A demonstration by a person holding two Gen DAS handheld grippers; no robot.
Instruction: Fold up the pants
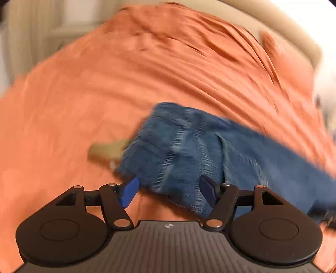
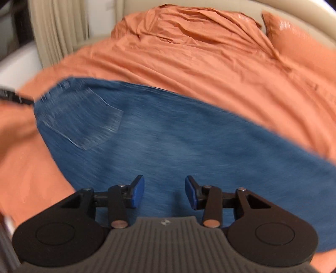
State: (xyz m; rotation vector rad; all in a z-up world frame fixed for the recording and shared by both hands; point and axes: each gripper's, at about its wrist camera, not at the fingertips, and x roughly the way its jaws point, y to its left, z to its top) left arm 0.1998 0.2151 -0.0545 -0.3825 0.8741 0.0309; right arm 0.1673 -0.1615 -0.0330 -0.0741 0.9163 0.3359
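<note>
Blue jeans (image 1: pixel 189 151) lie on an orange bedsheet (image 1: pixel 105 84). In the left wrist view their bunched waist end sits just ahead of my left gripper (image 1: pixel 168 184), whose blue pads (image 1: pixel 129 192) stand wide apart with nothing between them. In the right wrist view the jeans (image 2: pixel 168 136) stretch flat from upper left to lower right, a back pocket (image 2: pixel 84 117) facing up. My right gripper (image 2: pixel 164 184) hovers over the denim, its jaws partly apart and gripping nothing. Both views are blurred by motion.
A blurred tan piece (image 1: pixel 107 150) shows at the left of the jeans' waist. An orange pillow (image 2: pixel 294 37) and rumpled sheet lie at the far end by a beige headboard (image 2: pixel 210 4). A beige curtain (image 2: pixel 58 31) hangs at far left. A dark object (image 2: pixel 12 96) pokes in from the left edge.
</note>
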